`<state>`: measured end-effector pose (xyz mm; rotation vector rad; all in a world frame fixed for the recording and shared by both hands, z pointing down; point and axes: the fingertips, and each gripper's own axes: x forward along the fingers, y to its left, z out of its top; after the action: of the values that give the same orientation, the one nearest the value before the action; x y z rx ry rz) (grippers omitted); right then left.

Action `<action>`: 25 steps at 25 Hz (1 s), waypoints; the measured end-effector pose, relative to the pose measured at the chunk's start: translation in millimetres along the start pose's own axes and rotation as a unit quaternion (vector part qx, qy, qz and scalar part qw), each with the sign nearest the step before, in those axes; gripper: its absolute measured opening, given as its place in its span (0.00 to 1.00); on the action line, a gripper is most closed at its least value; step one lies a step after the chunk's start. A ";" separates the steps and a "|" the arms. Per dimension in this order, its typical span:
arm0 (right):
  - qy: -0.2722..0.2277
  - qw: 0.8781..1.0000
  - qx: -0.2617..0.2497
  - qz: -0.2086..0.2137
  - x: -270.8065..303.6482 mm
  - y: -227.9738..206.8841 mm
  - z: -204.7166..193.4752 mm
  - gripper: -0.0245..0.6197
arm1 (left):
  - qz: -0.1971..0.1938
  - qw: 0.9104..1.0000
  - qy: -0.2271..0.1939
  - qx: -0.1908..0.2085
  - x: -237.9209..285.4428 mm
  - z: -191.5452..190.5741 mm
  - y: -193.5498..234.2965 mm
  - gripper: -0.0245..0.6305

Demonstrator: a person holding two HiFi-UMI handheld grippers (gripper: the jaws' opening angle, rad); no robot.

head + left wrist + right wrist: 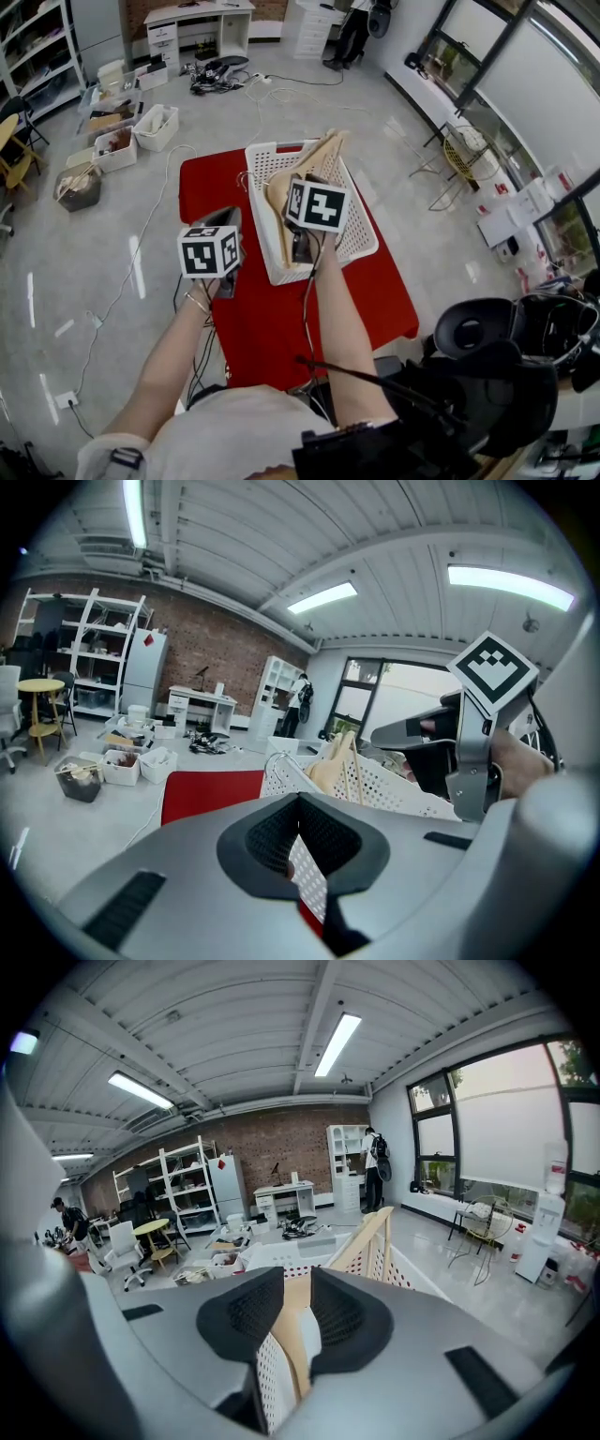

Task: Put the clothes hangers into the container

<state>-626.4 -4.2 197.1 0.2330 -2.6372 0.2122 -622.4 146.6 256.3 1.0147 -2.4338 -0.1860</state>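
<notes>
A white perforated basket (pixel 361 246) stands on the red table (pixel 281 319) with several wooden hangers (pixel 323 155) leaning in it. Above the basket's near half my right gripper (pixel 311 180) is held. In the right gripper view its pads (pixel 246 1314) close on a wooden hanger (pixel 292 1327) that rises from the basket (pixel 281 1258), so the right gripper (pixel 297 1283) is shut on it. My left gripper (pixel 230 216) hangs left of the basket, over the table. Its tips meet, so the left gripper (pixel 300 797) is shut with nothing held. The left gripper view shows the basket (pixel 394 785) and hangers (pixel 337 761) ahead.
White bins (pixel 155 127) and a box of clutter (pixel 80 187) sit on the floor at the far left, with cables (pixel 220 75) beyond. A wire chair (pixel 464 155) stands to the right by the windows. A person (pixel 356 33) stands at the far end.
</notes>
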 end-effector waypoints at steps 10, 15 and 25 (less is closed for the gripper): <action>-0.072 0.997 0.026 0.013 -91.6 -22.0 0.7 0.12 | -0.003 1.000 -0.009 0.027 -52.2 -12.6 -54.0 0.04; -0.072 0.996 0.042 0.043 -129.2 -36.9 -25.4 0.09 | -0.002 0.999 -0.009 0.034 -74.2 -33.3 -87.6 0.04; -0.075 0.992 0.088 0.059 -189.7 -56.5 -108.0 0.07 | -0.002 0.999 -0.003 0.041 -116.0 -89.6 -138.1 0.04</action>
<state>-401.4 -14.6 207.1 0.1561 -2.7864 0.4861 -421.6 134.4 246.9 1.0556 -2.4635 -0.0922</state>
